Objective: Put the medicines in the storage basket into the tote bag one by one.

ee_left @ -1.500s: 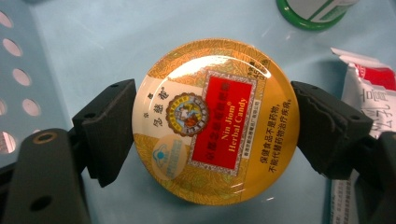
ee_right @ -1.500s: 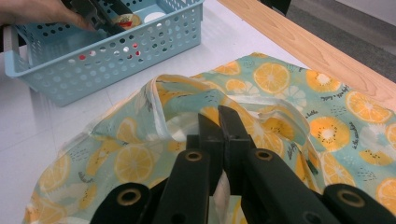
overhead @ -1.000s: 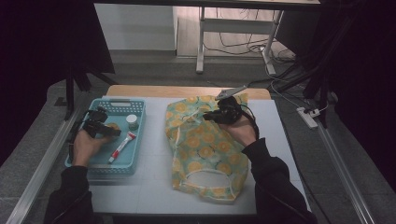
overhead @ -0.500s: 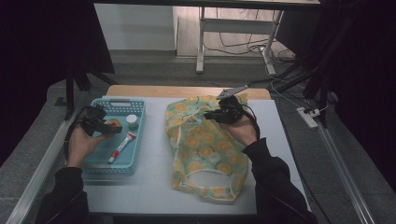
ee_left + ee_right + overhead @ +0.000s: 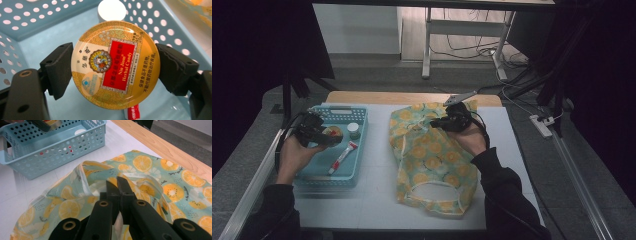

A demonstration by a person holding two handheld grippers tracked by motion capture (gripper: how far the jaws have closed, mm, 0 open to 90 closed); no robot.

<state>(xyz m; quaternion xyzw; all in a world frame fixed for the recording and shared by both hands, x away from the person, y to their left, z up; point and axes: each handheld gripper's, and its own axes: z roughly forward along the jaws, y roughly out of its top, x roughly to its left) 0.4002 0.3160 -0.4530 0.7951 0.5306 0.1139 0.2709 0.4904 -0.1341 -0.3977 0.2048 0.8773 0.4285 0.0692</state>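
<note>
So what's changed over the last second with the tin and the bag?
The left gripper, its jaws clamped on the round candy tin, has lifted the tin a little above the blue basket. The right gripper has stayed put, jaws shut on the fruit-print bag. The red tube and white cap lie in the basket as before.

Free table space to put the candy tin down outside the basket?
Bare white table runs between the perforated blue plastic basket and the lemon-print fabric bag, widening along the near edge. The basket is crowded: a white cap and a red-and-white tube.
</note>
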